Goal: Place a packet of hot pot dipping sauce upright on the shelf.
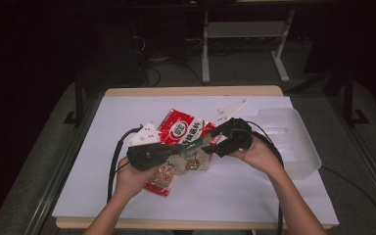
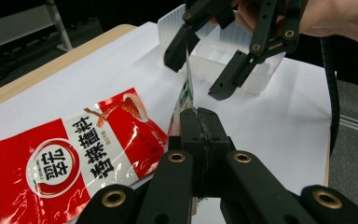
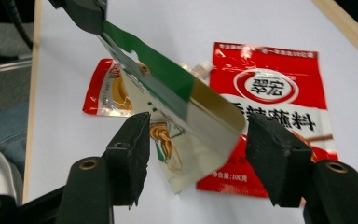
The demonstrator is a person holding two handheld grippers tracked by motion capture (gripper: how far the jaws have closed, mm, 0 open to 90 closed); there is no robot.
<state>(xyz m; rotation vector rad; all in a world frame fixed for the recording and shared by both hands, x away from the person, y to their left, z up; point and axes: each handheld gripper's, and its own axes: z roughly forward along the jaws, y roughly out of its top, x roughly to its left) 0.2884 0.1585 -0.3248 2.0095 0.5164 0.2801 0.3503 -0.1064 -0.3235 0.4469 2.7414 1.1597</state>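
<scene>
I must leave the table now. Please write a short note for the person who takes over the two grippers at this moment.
Left gripper: shut on the edge of the green and gold packet, held up above the table.
Right gripper: open, jaws either side of the packet's free end, not pressing it.
On the table: big red sauce packet lying flat; a small red packet beside it; clear plastic tray at the right.
Done: packet lifted by the left gripper.
Left: probably move the packets into the tray; none shows in it yet.
</scene>
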